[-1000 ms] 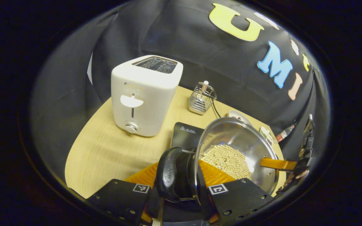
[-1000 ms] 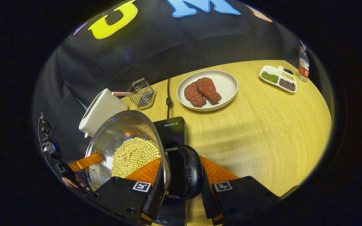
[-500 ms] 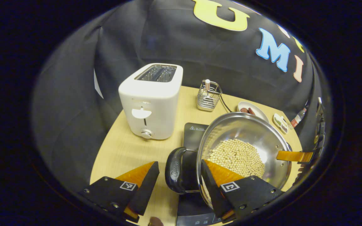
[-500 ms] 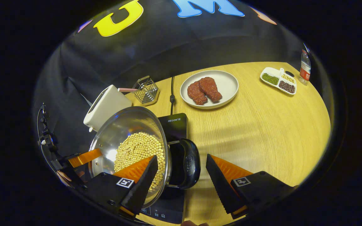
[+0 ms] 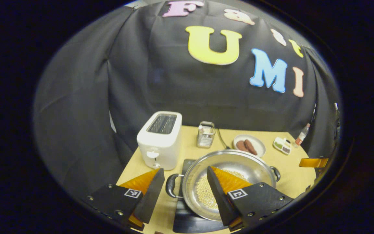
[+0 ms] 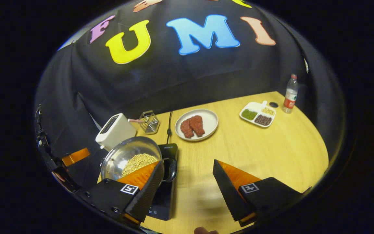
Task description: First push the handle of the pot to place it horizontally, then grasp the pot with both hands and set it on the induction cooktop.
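Two grippers' jaws agape, pot (image 5: 226, 175) partly hidden, apparently resting on cooktop (image 6: 164, 201).

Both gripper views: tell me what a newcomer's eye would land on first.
The shiny steel pot of pale beans sits on the black induction cooktop at the table's near edge, with the left gripper and right gripper open above it. Behind it stands a white toaster, and farther back a plate with two reddish patties.
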Tool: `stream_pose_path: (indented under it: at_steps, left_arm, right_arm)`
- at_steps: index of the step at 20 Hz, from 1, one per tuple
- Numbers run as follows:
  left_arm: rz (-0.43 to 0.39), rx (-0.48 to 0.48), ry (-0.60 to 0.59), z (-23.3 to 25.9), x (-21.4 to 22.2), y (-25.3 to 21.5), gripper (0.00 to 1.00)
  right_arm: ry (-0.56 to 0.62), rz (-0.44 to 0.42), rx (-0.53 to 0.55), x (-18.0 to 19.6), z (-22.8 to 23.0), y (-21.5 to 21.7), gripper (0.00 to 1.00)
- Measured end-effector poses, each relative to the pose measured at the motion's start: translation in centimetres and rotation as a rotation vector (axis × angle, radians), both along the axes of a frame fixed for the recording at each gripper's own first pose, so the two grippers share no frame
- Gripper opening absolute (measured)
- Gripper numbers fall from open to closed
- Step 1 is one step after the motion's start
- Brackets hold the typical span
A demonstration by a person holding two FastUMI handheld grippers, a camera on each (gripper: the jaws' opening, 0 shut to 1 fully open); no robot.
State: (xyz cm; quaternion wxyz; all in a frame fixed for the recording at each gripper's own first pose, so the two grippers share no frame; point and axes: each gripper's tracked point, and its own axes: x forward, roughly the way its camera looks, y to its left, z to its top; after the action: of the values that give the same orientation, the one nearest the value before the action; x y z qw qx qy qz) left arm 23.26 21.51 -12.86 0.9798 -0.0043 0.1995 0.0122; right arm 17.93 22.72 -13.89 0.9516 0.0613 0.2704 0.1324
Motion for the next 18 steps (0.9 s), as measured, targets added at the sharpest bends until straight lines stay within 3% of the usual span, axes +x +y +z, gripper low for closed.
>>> stream_pose_path:
  at_steps: [6,7,8,9,10,13,14,16,17,18]
  left_arm:
    - [-0.060,0.029,-0.197,8.5,-5.3,-9.4,0.81]
    - [-0.064,0.024,-0.214,9.3,-6.0,-11.4,0.76]
    - [-0.073,0.006,-0.225,9.4,-6.8,-13.5,0.81]
    - [-0.074,-0.014,-0.235,9.7,-7.8,-15.4,0.76]
    - [-0.071,-0.034,-0.254,10.1,-8.6,-17.2,0.81]
    - [-0.070,-0.074,-0.313,11.3,-11.6,-22.4,0.82]
    - [-0.067,-0.076,-0.325,11.6,-12.8,-23.7,0.87]
    - [-0.053,-0.058,-0.332,11.9,-15.0,-25.9,0.87]
    - [-0.046,-0.043,-0.343,12.2,-16.2,-27.1,0.94]
    - [-0.037,-0.027,-0.370,12.8,-17.4,-28.0,0.87]
  right_arm:
    - [-0.254,-0.014,-0.094,-2.0,6.8,-6.6,0.97]
    - [-0.281,-0.020,-0.094,-2.8,7.7,-7.8,0.97]
    - [-0.302,-0.027,-0.090,-3.6,8.4,-9.0,0.97]
    - [-0.322,-0.037,-0.086,-4.4,9.0,-10.3,0.97]
    - [-0.338,-0.051,-0.086,-5.2,9.4,-12.0,0.97]
    - [-0.361,-0.090,-0.070,-7.7,10.1,-16.8,0.97]
    - [-0.370,-0.105,-0.063,-8.4,10.3,-18.4,0.97]
    - [-0.394,-0.125,-0.057,-10.0,10.8,-21.3,0.97]
    - [-0.419,-0.137,-0.054,-10.4,11.3,-22.9,0.97]
    - [-0.449,-0.147,-0.049,-10.9,12.1,-24.2,0.97]
